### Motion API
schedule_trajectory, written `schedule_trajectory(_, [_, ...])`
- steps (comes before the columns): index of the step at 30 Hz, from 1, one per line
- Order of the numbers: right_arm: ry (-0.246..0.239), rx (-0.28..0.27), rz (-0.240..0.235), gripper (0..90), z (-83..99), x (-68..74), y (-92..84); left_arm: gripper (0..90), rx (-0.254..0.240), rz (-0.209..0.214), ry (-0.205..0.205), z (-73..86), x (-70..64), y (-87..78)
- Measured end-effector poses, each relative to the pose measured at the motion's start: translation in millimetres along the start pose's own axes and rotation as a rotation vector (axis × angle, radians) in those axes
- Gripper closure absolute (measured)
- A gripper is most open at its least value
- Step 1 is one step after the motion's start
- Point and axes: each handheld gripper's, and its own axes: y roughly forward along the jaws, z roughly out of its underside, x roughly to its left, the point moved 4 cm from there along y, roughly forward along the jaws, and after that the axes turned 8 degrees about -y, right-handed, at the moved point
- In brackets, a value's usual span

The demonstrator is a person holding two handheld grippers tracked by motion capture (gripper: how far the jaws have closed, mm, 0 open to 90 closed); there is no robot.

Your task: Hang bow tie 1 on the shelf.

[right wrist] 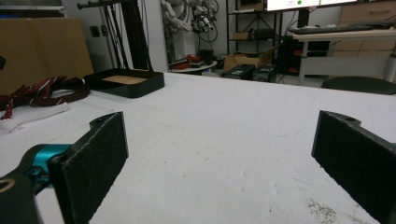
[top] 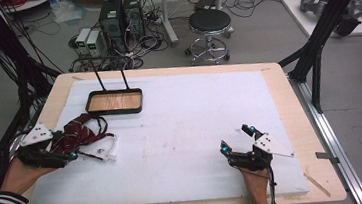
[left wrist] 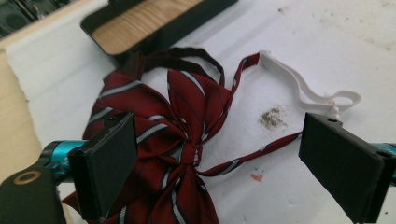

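A dark red bow tie (top: 77, 134) with grey stripes lies on the white foam sheet (top: 181, 127) at the left; its thin strap ends in a white plastic clasp (top: 106, 150). My left gripper (top: 67, 144) hovers just over the bow tie, open, with nothing between its pads. In the left gripper view the bow tie's knot (left wrist: 189, 151) lies between the two spread jaws, nearer the left pad (left wrist: 109, 163), and the clasp (left wrist: 303, 88) is beyond the right one. My right gripper (top: 236, 138) rests open at the front right, holding nothing. From the right gripper view (right wrist: 219, 158) the bow tie (right wrist: 42, 91) is far off at the left.
A black tray (top: 90, 101) with a wooden floor sits at the back left of the sheet, just beyond the bow tie, with two thin black rods rising behind it. The tray (left wrist: 215, 9) is close ahead in the left gripper view. Black frame posts flank the table.
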Motion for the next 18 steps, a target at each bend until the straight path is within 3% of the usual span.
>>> schedule_trajectory(6, [0.0,-0.005,-0.001,2.8,-0.1,-0.7,0.1,13.1,0.074,-0.012,0.024,-1.0,5.3,8.0])
schedule_trajectory(13, [0.009,-0.001,-0.001,2.8,0.0,-0.5,-0.3,25.2,0.159,0.007,0.04,2.7,7.2,17.6])
schedule_trajectory(18, [0.008,-0.002,-0.001,2.8,0.0,-0.6,-0.2,28.9,0.187,0.0,0.034,4.5,10.7,22.6])
